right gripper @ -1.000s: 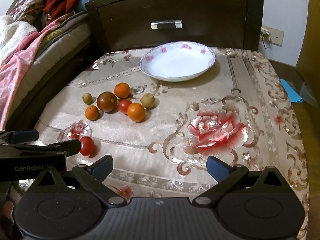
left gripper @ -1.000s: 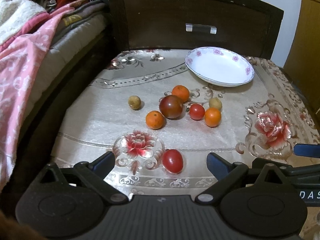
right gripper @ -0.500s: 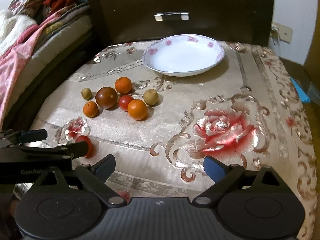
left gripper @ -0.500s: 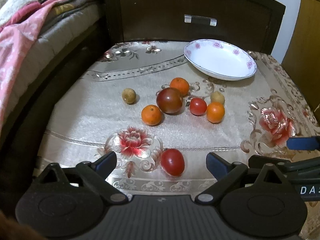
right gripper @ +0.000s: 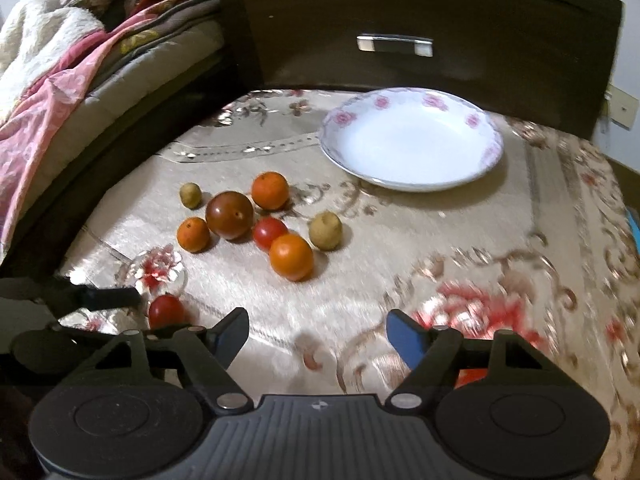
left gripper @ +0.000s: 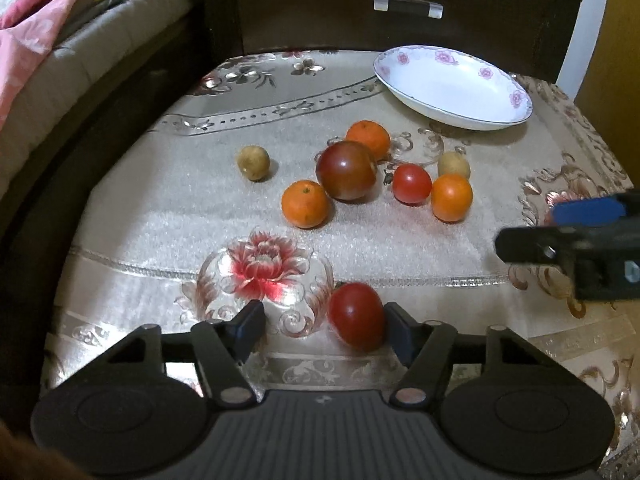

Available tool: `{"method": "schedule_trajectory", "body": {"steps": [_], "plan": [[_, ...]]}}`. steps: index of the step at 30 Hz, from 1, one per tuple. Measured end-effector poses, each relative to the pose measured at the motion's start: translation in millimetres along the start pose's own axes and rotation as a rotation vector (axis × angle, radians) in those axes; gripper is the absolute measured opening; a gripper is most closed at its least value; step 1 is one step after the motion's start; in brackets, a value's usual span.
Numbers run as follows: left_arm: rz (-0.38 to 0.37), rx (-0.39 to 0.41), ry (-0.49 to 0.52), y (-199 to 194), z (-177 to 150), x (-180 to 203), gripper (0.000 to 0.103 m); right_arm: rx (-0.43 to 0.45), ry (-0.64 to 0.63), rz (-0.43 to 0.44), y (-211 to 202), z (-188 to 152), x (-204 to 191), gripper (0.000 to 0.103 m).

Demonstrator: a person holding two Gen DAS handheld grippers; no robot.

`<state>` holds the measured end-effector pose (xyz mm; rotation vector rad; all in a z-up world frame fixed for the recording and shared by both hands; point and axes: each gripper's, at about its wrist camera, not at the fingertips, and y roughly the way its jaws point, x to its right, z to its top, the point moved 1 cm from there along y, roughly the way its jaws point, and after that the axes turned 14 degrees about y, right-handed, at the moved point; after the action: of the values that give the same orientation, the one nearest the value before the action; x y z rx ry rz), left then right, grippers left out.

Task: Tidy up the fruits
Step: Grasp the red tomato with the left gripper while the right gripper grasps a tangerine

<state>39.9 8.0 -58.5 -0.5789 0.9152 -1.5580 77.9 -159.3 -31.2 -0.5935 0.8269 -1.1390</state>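
A red tomato (left gripper: 357,315) lies on the tablecloth between the fingers of my open left gripper (left gripper: 325,326), close against the right finger; it also shows in the right wrist view (right gripper: 166,310). A cluster of fruit sits mid-table: a large dark tomato (left gripper: 346,170), three oranges (left gripper: 306,204), a small red tomato (left gripper: 411,183) and two yellowish fruits (left gripper: 253,162). An empty white floral plate (left gripper: 452,86) stands at the back right. My right gripper (right gripper: 318,334) is open and empty above the cloth.
A dark wooden drawer front (right gripper: 400,36) rises behind the plate. A bed with pink blankets (right gripper: 60,92) runs along the left. The floral tablecloth (right gripper: 480,260) stretches out to the right of the fruit.
My left gripper moved forward and down, so the red tomato now sits between its fingers, and its jaws have narrowed. My right gripper moved forward and left towards the fruit cluster.
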Motion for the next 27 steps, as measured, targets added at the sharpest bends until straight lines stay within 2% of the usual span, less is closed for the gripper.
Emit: {"method": "schedule_trajectory", "body": {"steps": [2,4,9,13,18,20,23,25,27], "plan": [[-0.004,0.004,0.003,0,0,1,0.069,-0.002,-0.012,0.011,7,5,-1,0.064],[-0.007,0.008,0.01,0,0,1,0.066,-0.01,-0.021,0.032,13,10,-4,0.052],[-0.023,0.015,0.023,-1,1,2,0.059,-0.021,-0.073,0.058,32,16,-18,0.039],[-0.026,0.023,0.029,0,2,3,0.057,-0.048,-0.079,0.056,48,20,-20,0.034],[-0.022,0.029,0.036,0,1,4,0.057,-0.037,-0.086,0.072,55,24,-25,0.033],[-0.024,0.03,0.038,0,1,3,0.056,-0.034,-0.1,0.065,58,25,-27,0.027],[-0.037,0.031,0.04,-2,2,4,0.05,-0.032,-0.133,0.042,57,24,-30,0.025],[-0.056,0.032,0.042,-3,2,3,0.038,-0.037,-0.134,0.037,55,23,-29,0.024],[-0.066,0.03,0.037,-5,3,2,0.038,-0.038,-0.132,0.038,51,23,-28,0.024]]}}
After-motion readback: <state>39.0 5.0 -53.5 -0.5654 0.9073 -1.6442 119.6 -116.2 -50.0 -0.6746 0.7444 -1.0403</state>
